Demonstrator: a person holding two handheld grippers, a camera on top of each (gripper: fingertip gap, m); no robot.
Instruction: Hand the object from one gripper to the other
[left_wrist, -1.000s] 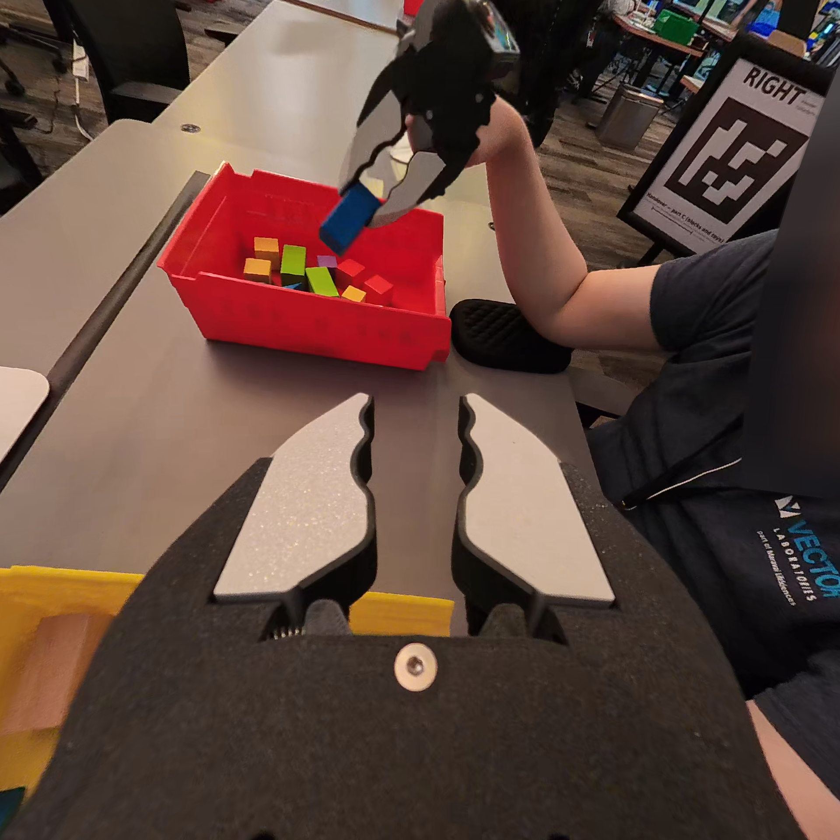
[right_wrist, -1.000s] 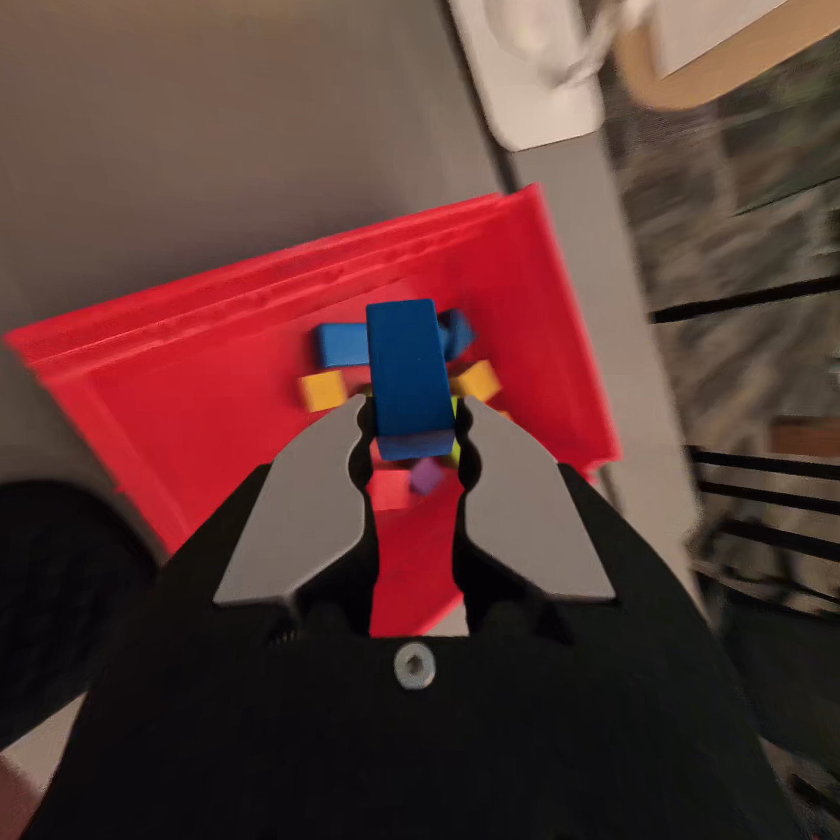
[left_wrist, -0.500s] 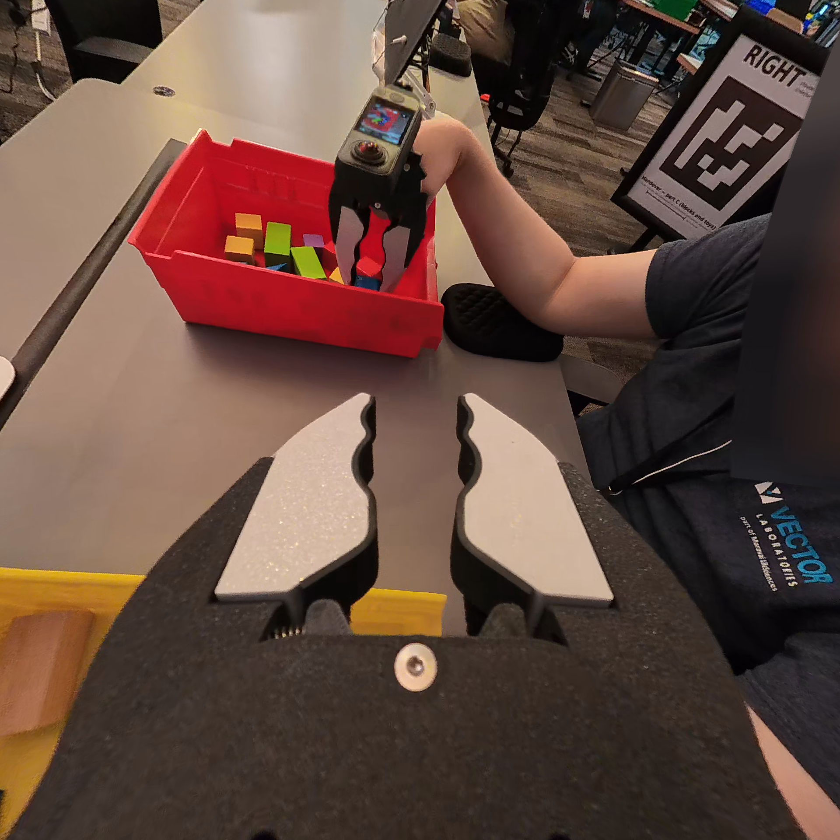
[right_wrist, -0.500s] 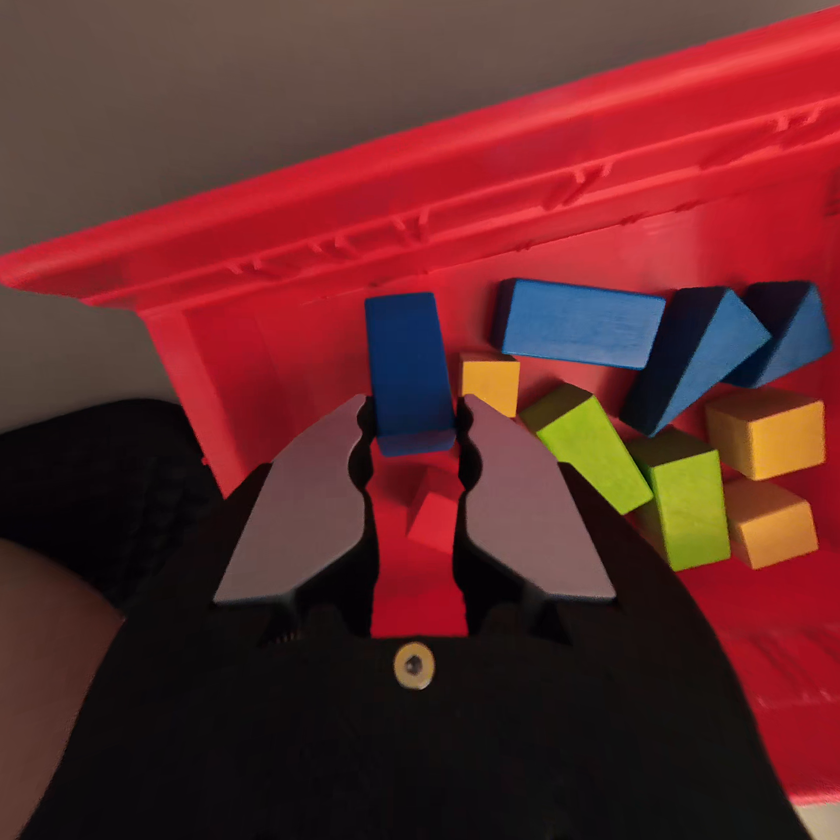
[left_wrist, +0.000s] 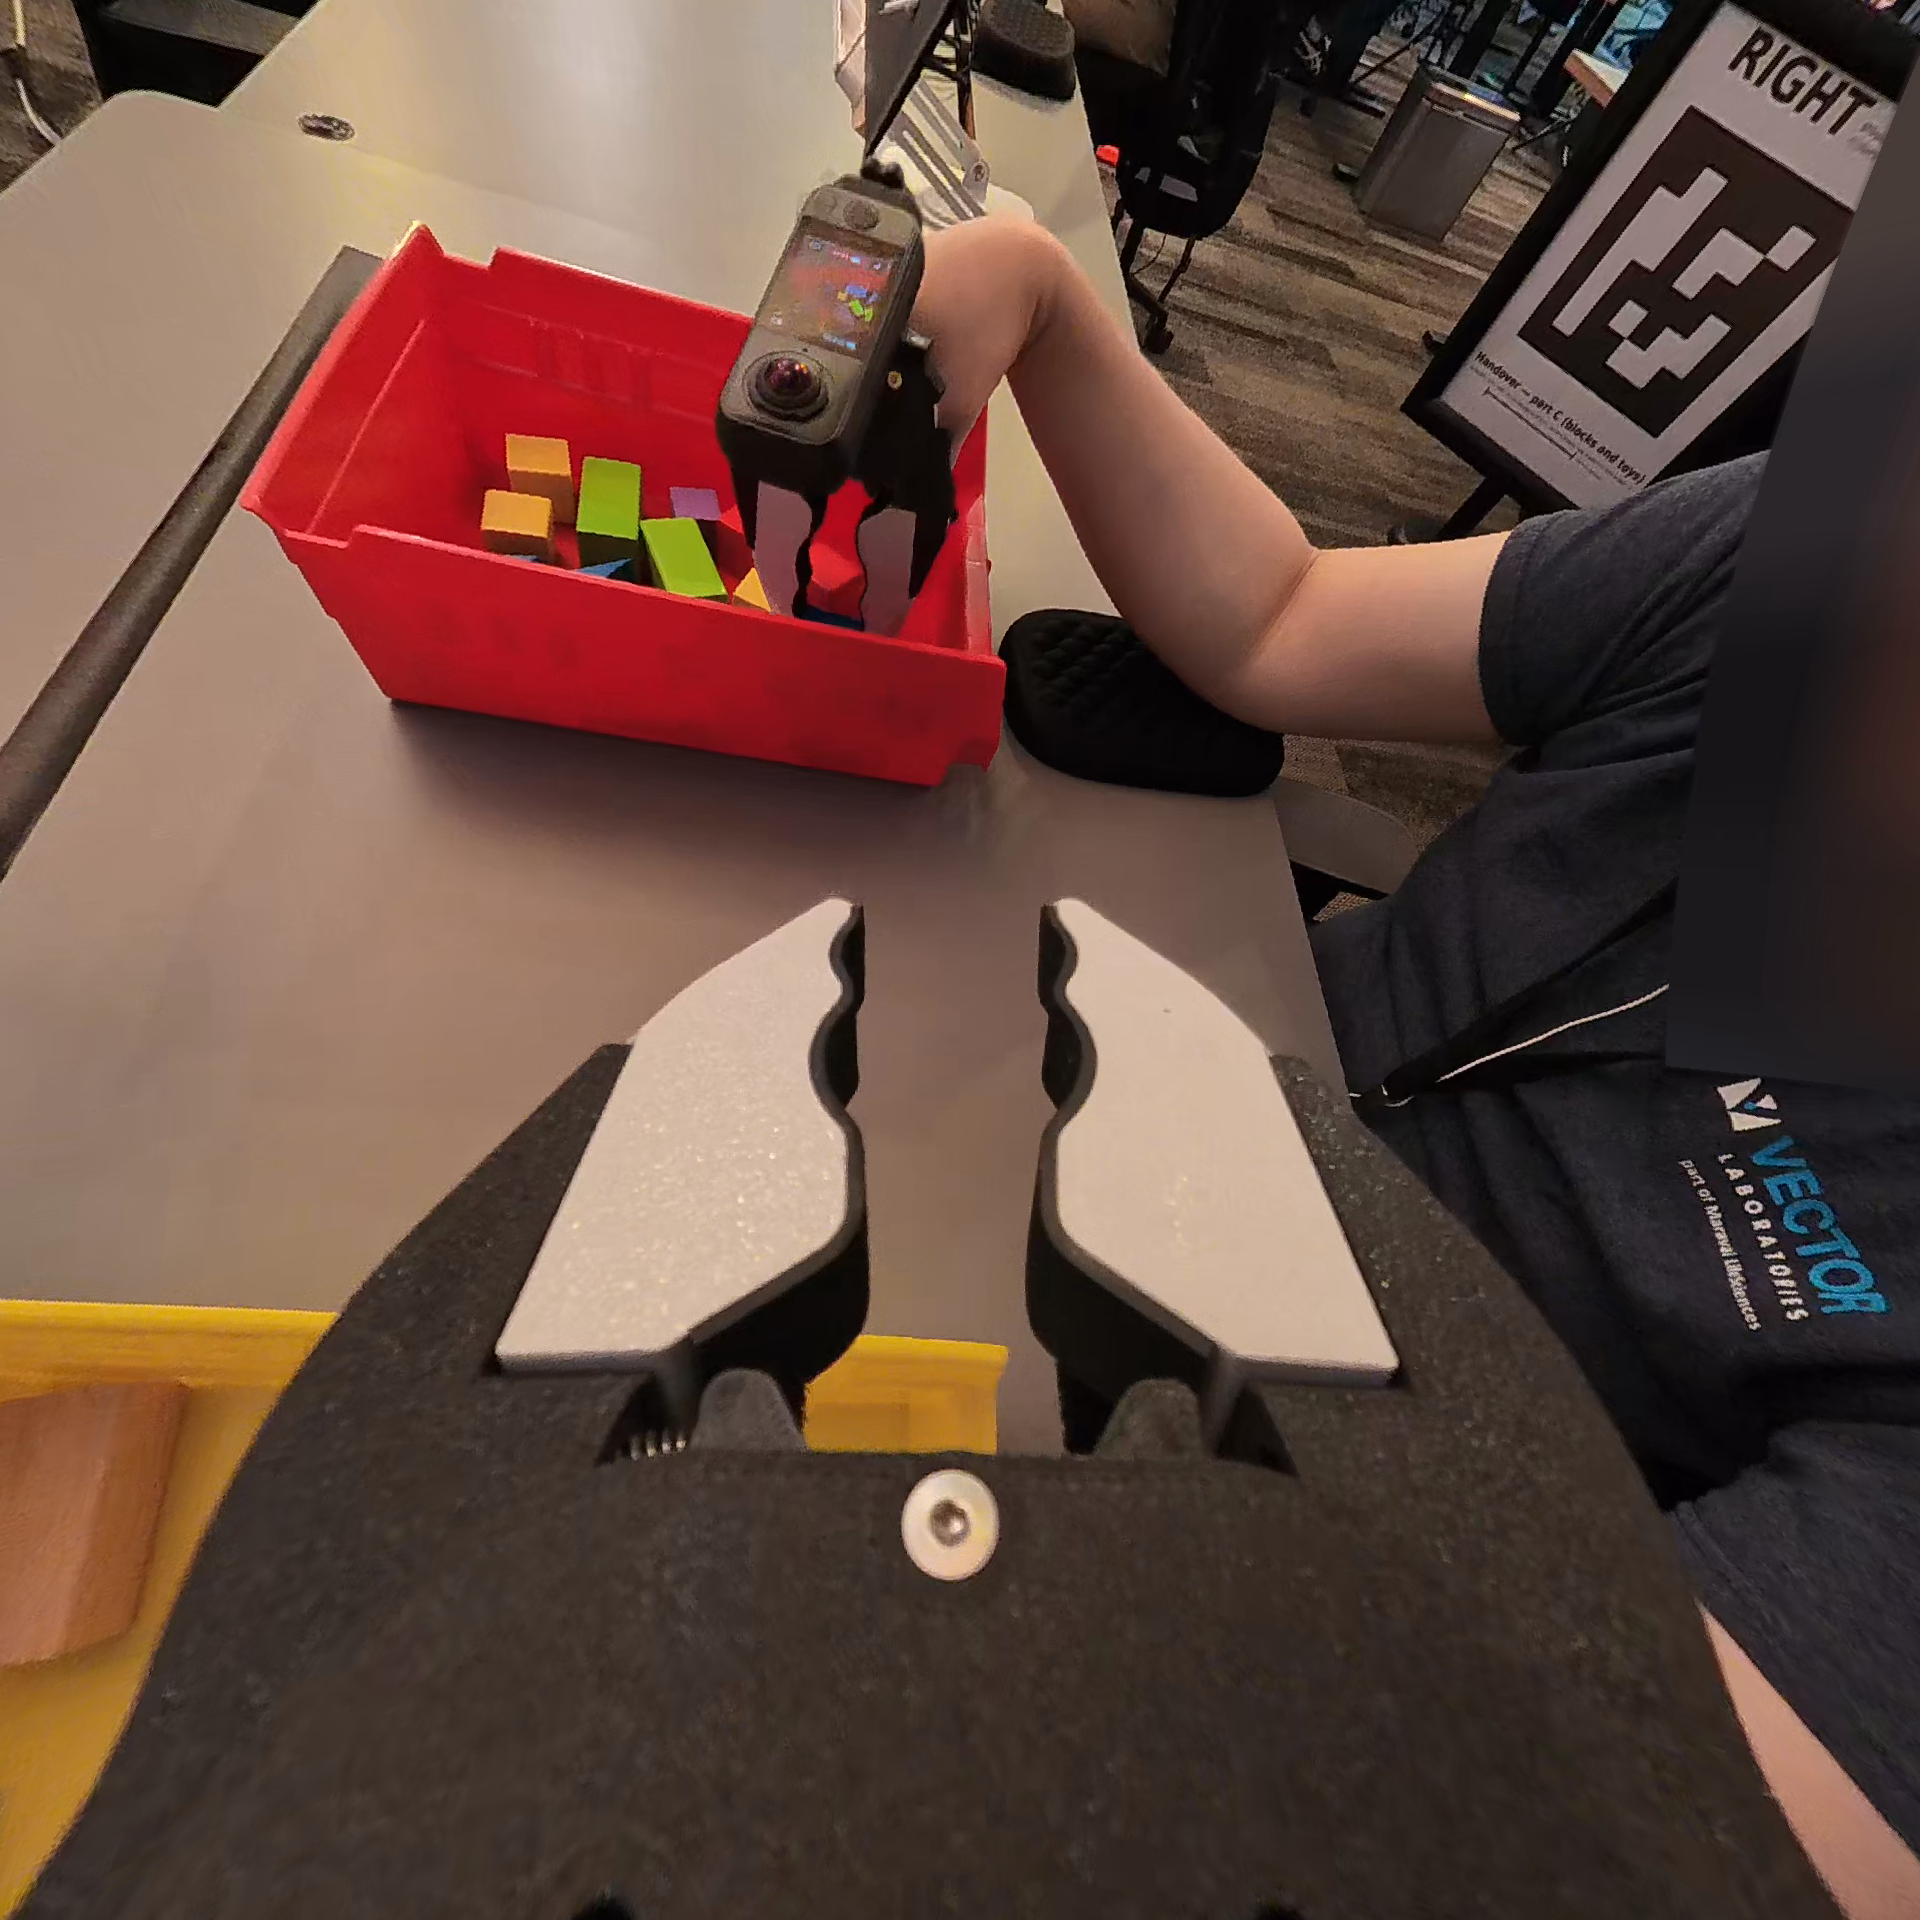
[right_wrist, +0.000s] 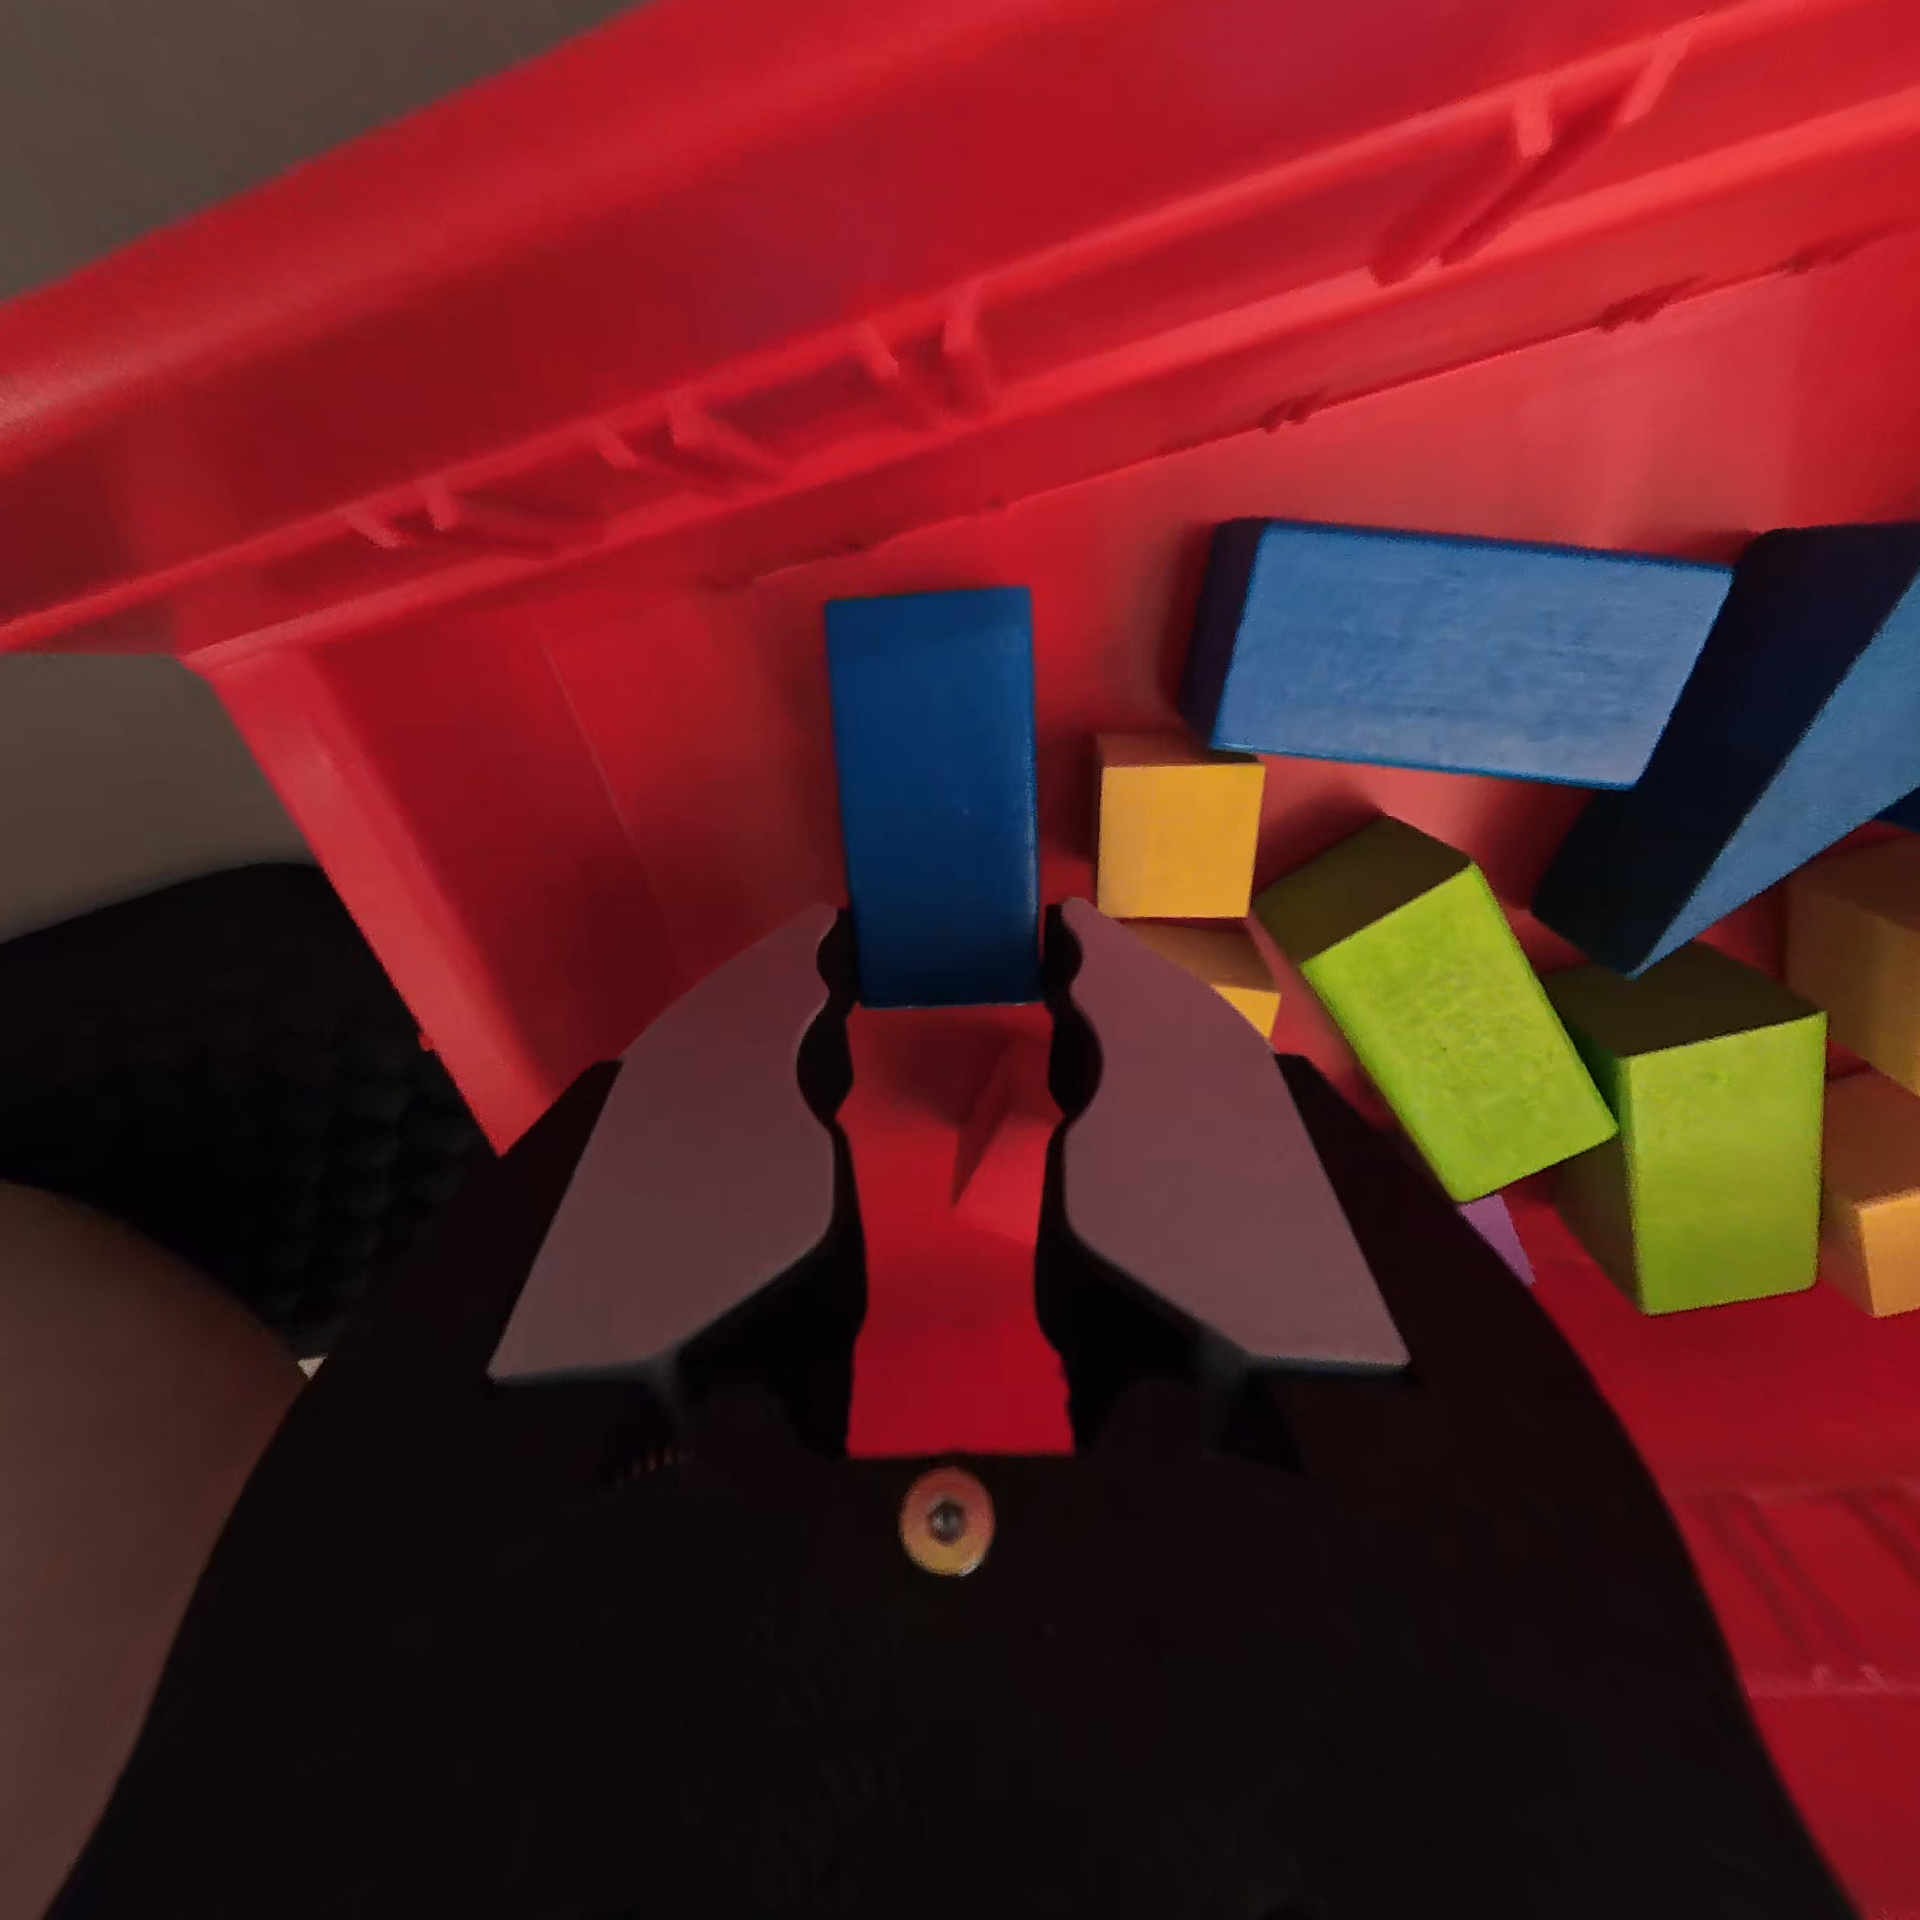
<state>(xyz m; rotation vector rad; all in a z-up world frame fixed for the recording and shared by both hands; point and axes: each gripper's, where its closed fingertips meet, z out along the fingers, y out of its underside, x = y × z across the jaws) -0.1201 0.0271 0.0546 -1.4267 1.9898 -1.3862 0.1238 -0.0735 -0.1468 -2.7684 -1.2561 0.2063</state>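
My right gripper (right_wrist: 940, 920) is shut on the near end of a dark blue block (right_wrist: 935, 790). It holds the block low inside the red bin (right_wrist: 727, 312), near the bin's wall. In the left wrist view the right gripper (left_wrist: 836, 613) points down into the red bin (left_wrist: 644, 665) at its right end, and only a sliver of the blue block shows between its fingers. My left gripper (left_wrist: 948, 914) is open and empty above the grey table (left_wrist: 416, 987), well short of the bin.
Several loose blocks lie in the red bin: a long blue one (right_wrist: 1455, 655), a green one (right_wrist: 1444, 1029), a yellow cube (right_wrist: 1179, 826). A yellow bin (left_wrist: 135, 1340) with a wooden block (left_wrist: 73, 1507) sits under my left gripper. A black pad (left_wrist: 1132, 707) lies right of the red bin.
My right gripper has come down from above the red bin into it, with the blue block still between its fingers. The left gripper has stayed open and nearly in place.
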